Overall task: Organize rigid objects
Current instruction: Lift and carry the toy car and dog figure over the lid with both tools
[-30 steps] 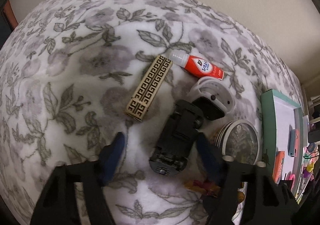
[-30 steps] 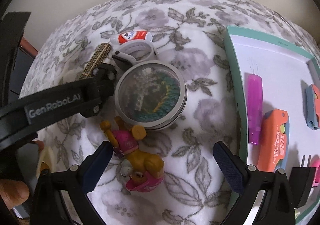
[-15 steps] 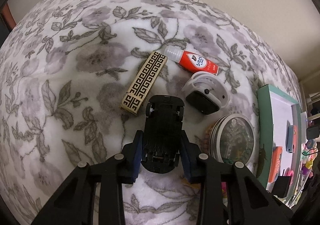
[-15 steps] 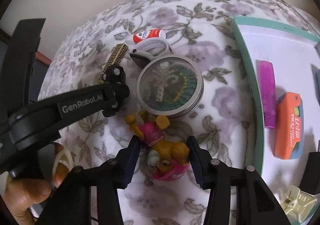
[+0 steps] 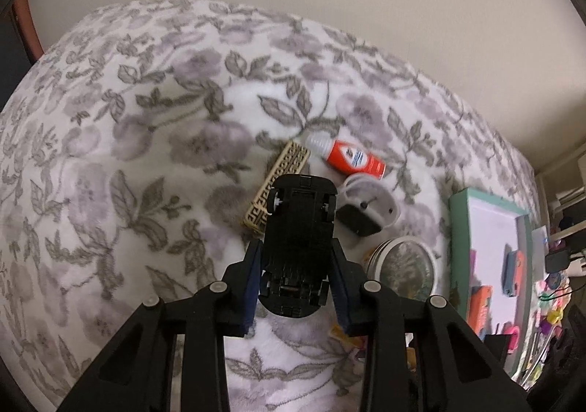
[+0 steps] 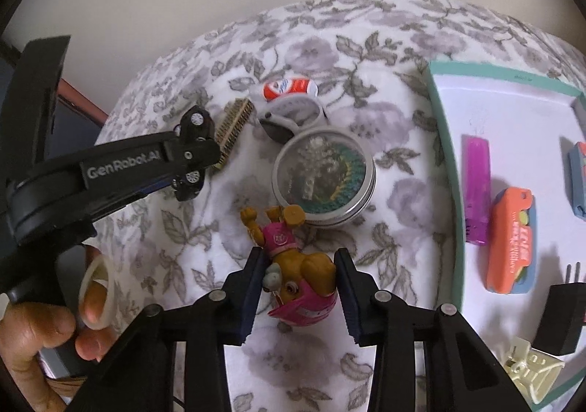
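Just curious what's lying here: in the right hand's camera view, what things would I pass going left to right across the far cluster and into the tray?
Black toy car → patterned block → round tin → purple lighter → orange box cutter.

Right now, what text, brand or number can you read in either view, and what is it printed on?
"GenRobot.AI": white lettering on the arm of the left claw, seen from the right wrist.
Red bottle: blue and white label, too blurred to read.
Orange utility knife in the tray: white lettering, too blurred to read.
Toy dog: round badge on its pink vest, unreadable.
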